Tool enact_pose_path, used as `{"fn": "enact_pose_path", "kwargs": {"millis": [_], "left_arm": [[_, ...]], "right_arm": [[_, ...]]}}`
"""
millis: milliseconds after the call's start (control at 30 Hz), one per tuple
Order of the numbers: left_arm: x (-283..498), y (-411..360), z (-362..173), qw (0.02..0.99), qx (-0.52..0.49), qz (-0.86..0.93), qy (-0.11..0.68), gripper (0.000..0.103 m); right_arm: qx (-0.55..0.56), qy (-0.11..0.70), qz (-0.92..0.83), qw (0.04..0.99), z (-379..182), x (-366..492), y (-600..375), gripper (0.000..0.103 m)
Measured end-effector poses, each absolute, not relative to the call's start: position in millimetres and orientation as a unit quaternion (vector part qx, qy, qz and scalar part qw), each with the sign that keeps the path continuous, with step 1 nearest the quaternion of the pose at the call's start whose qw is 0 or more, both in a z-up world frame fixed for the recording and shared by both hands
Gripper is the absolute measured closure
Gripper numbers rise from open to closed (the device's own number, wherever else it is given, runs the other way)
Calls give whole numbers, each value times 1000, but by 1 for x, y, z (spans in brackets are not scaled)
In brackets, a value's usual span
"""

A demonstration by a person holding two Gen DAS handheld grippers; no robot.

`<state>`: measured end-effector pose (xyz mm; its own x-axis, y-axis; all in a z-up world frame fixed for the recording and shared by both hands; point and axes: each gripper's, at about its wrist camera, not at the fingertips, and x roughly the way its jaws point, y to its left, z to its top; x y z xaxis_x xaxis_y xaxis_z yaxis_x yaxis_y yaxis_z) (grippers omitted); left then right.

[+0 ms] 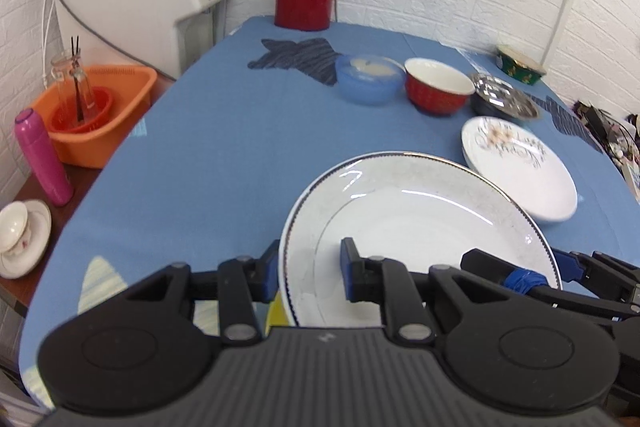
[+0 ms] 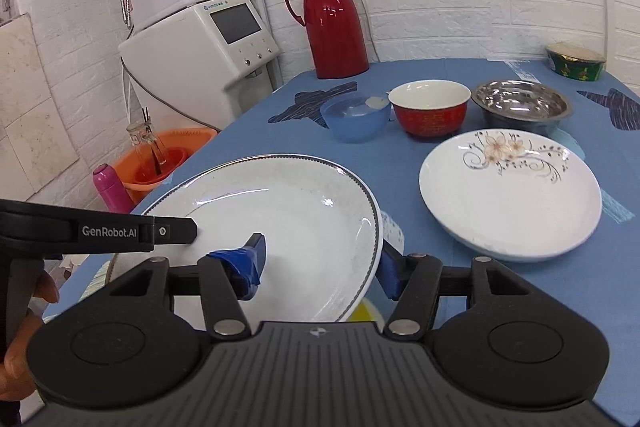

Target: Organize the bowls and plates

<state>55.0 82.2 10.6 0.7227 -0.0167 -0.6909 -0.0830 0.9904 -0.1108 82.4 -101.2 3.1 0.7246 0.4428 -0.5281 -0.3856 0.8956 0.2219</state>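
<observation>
2 grippers — left gripper point(image 1: 310, 269), right gripper point(image 2: 320, 265) — each clamp the rimmed plate's point(image 1: 404, 211) opposite edges

Two plates point(image 2: 280, 223) point(image 2: 508, 199), three bowls point(image 2: 354, 119) point(image 2: 430, 109) point(image 2: 520, 105), one red jug point(image 2: 332, 23).

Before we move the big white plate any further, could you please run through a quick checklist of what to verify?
1. Left gripper straddles the rim of the big plate: ok.
2. Right gripper straddles the opposite rim: ok.
3. Both grips tight enough to carry it: cannot tell.
4. Flowered plate lies flat and bare, ready to stack on: ok.
5. Blue bowl, red bowl and steel bowl stand beyond the flowered plate, off the path: ok.
6. Big plate lifted off the tablecloth: cannot tell.
</observation>
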Motion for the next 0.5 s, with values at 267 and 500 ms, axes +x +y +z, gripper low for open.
{"fn": "enact_pose_path", "kwargs": {"millis": [267,500], "left_arm": [[39,81,-18,921,-69,11,383,87],[37,82,-25,930,-63,2,363,76]], "right_arm": [[59,313,201,926,-24,45,-104,59],[16,290,197,936,-30,47,-96,58]]}}
